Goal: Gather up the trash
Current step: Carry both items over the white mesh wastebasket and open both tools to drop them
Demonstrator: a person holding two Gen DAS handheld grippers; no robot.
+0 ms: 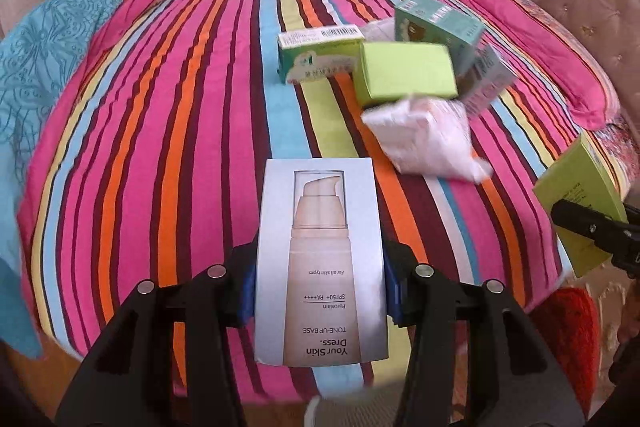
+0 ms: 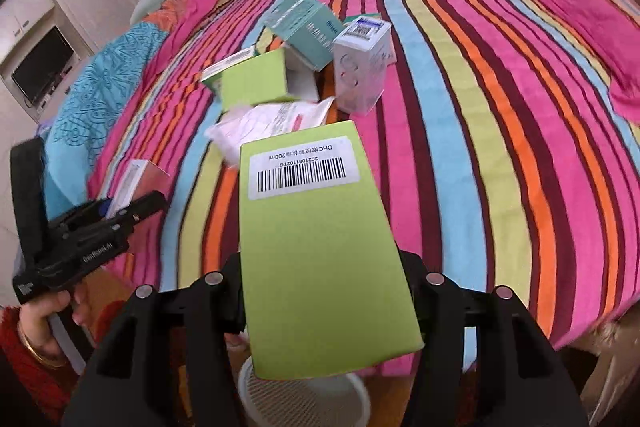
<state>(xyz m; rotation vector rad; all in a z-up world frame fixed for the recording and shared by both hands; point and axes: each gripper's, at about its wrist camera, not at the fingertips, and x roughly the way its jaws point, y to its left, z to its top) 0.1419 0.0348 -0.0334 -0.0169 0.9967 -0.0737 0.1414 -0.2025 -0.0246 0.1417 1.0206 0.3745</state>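
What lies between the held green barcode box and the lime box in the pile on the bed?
A crumpled white plastic bag, seen in the right wrist view between the green barcode box and the lime box.

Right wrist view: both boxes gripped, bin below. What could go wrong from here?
1. The green barcode box sticks far out past the right gripper fingers; it may pivot or slip.
2. The mesh wastebasket shows only partly beneath it, so a release now could miss.
3. The left gripper holds the Tone-Up Base box over the bed edge; dropped early, it lands on the striped bedspread.
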